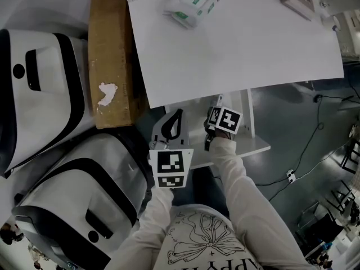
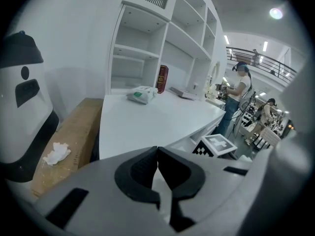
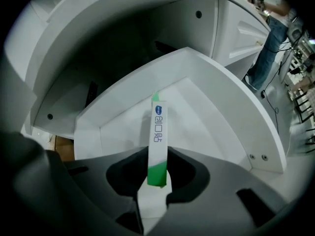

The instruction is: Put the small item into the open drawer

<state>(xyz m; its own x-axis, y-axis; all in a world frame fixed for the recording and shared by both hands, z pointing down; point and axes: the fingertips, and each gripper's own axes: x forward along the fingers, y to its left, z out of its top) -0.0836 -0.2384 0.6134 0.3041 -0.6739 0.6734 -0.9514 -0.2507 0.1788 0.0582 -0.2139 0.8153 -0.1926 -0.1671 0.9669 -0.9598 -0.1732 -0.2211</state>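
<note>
Head view: left tool [image 1: 173, 120] and right tool [image 1: 212, 136] sit just below the worktop [image 1: 236, 49] edge, right one over the white drawer [image 1: 256, 146].
Left gripper view: jaws pressed together, empty.
Right gripper view: jaws pinch the green-white stick [image 3: 158, 136] by its green end; it points into the open drawer.

Two tongs: left tongs [image 2: 157, 154] and right tongs [image 3: 156, 173]. One stick sachet [image 3: 158, 136]. One open drawer [image 3: 221, 112], under the one worktop [image 1: 236, 44]. On the worktop: one pack of wipes [image 1: 194, 1] and one dark red book [image 2: 163, 78]. Left of the worktop: one cardboard box [image 1: 109, 55], one crumpled tissue [image 1: 107, 93], and two white-and-black machines, the upper machine [image 1: 39, 83] and the lower machine [image 1: 84, 196].
</note>
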